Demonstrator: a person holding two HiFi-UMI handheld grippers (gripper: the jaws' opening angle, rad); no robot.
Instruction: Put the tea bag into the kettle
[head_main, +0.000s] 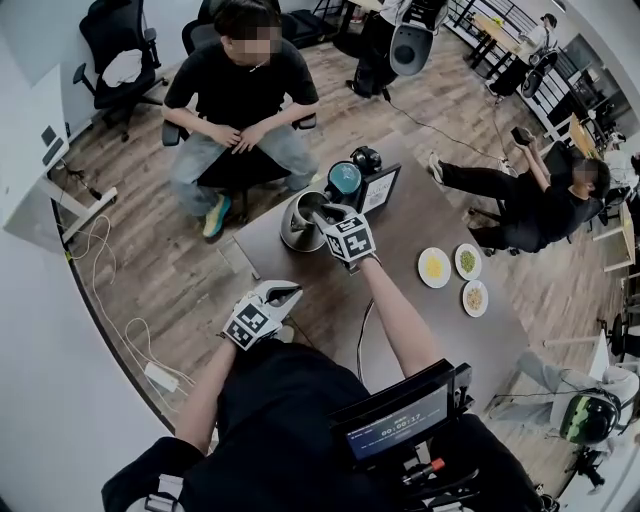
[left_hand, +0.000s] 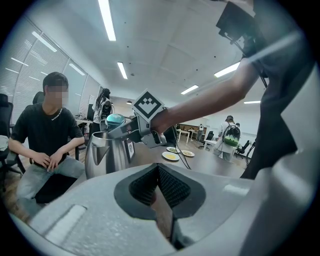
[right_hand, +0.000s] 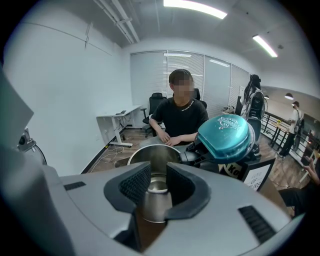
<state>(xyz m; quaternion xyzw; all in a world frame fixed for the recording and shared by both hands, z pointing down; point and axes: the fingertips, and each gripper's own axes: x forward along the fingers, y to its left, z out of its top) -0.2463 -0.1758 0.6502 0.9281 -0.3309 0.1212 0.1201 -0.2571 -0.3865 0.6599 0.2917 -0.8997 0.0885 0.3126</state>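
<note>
The steel kettle (head_main: 298, 225) stands at the table's far left corner, its teal lid (head_main: 344, 180) tipped up and back. My right gripper (head_main: 322, 215) hovers right over the kettle's open mouth (right_hand: 155, 152). In the right gripper view its jaws (right_hand: 157, 175) stand open with only the kettle's inside showing between them. I see no tea bag in any view. My left gripper (head_main: 288, 296) rests low over the table's near left part, well short of the kettle (left_hand: 107, 155). Its pads (left_hand: 172, 187) meet at the tips, with nothing between them.
Three small plates (head_main: 434, 267) (head_main: 467, 261) (head_main: 475, 298) of food sit on the brown table (head_main: 420, 330) to the right. A framed sign (head_main: 380, 188) stands behind the kettle. A person (head_main: 240, 90) sits on a chair just beyond the table's far edge.
</note>
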